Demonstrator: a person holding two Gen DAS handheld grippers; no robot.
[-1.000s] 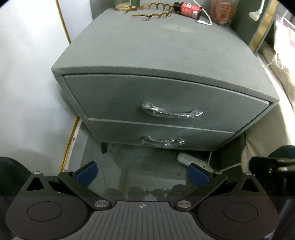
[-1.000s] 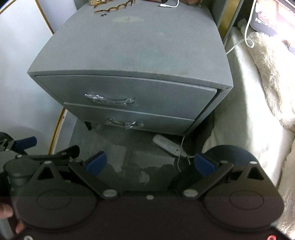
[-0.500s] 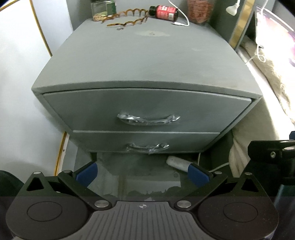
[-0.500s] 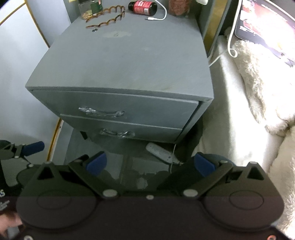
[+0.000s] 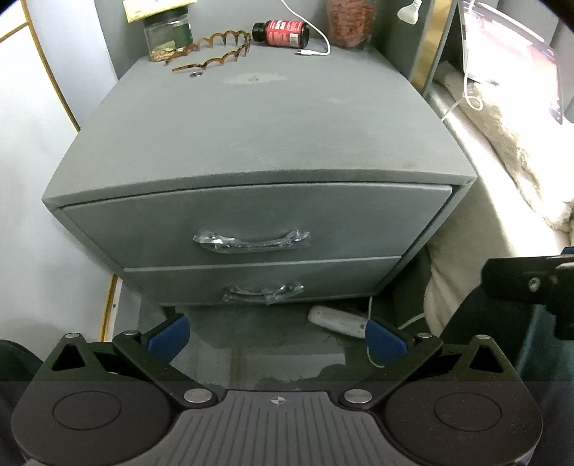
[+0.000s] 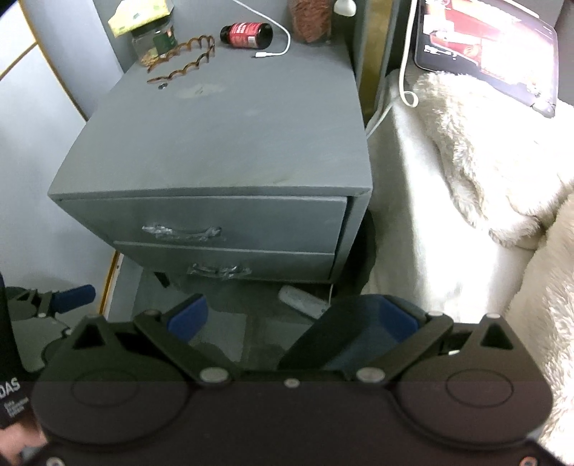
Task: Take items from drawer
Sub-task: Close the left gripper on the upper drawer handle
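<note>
1. Nearest the left wrist camera, the left gripper [image 5: 276, 335] is spread wide with nothing between its blue pads; it hangs above the floor in front of the nightstand, touching nothing.
2. The right gripper [image 6: 292, 319] is likewise released and empty (its right pad sits over a dark rounded shape I cannot identify), and it is held to the right of the left one.
3. On the floor just beyond the fingers lies a white power strip [image 5: 339, 321], partly under the nightstand's right front corner.
4. The grey nightstand [image 5: 265, 125] has two drawers, both closed: the lower drawer [image 5: 262, 279] and above it the upper drawer [image 5: 258, 222]. Each handle [image 5: 251, 242] is wrapped in crinkled clear plastic.
5. At the back of the top lie a wavy brown headband [image 5: 211, 52], a red-labelled bottle [image 5: 281, 34] on its side and a white cable end [image 5: 312, 50].
6. To the right, a cream furry blanket [image 6: 484, 150] covers the bed.
</note>
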